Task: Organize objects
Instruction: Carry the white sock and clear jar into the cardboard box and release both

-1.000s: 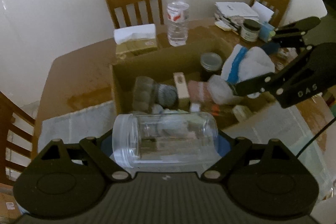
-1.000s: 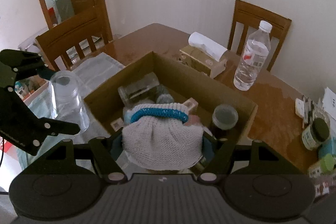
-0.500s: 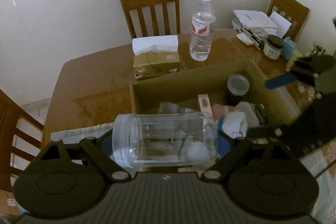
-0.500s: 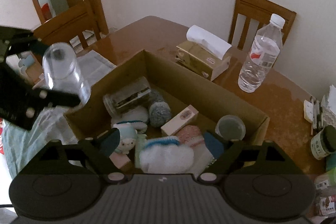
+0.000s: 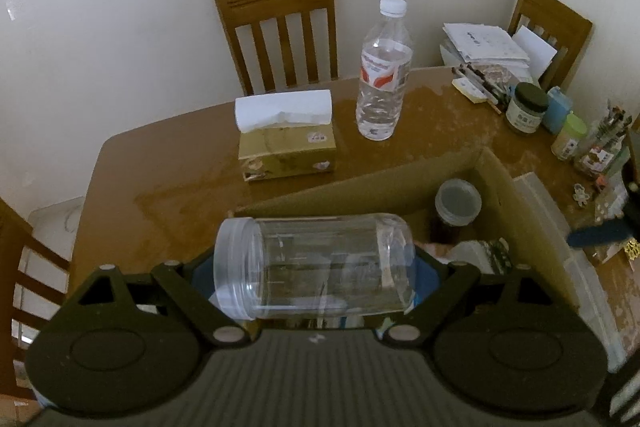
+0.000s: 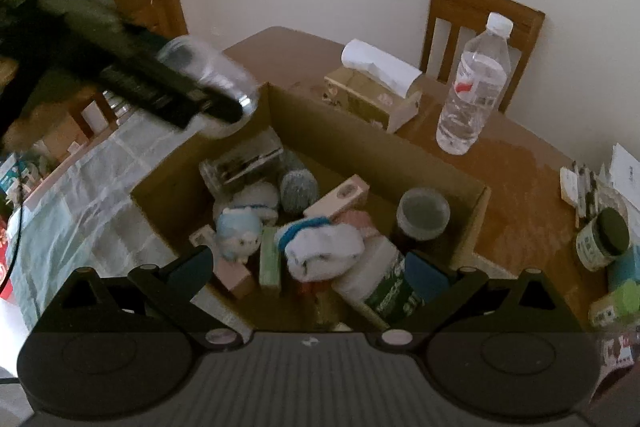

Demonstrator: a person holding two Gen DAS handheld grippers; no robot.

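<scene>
My left gripper [image 5: 314, 267] is shut on a clear plastic jar [image 5: 312, 265] lying sideways, lid to the left, held above the near left corner of a cardboard box [image 5: 360, 193]. In the right wrist view the jar [image 6: 208, 75] and left gripper hang over the box's left corner [image 6: 264, 99]. My right gripper [image 6: 308, 273] is open and empty above the box's near side. Inside the box lie a white and blue knitted piece [image 6: 324, 247], a blue-haired doll [image 6: 240, 235], a grey ball [image 6: 298, 189], a dark jar [image 6: 422, 215] and a green-labelled bottle [image 6: 380, 283].
A tissue box [image 5: 286, 143] and a water bottle [image 5: 382, 83] stand on the wooden table [image 5: 180, 183] behind the box. Small jars, papers and pens [image 5: 524, 107] crowd the far right. Chairs stand around the table. A pale cloth [image 6: 88, 187] covers the table's left.
My right gripper opened and dropped the knitted piece into the box, then drew back. My left gripper carried the jar up and over toward the box's left corner.
</scene>
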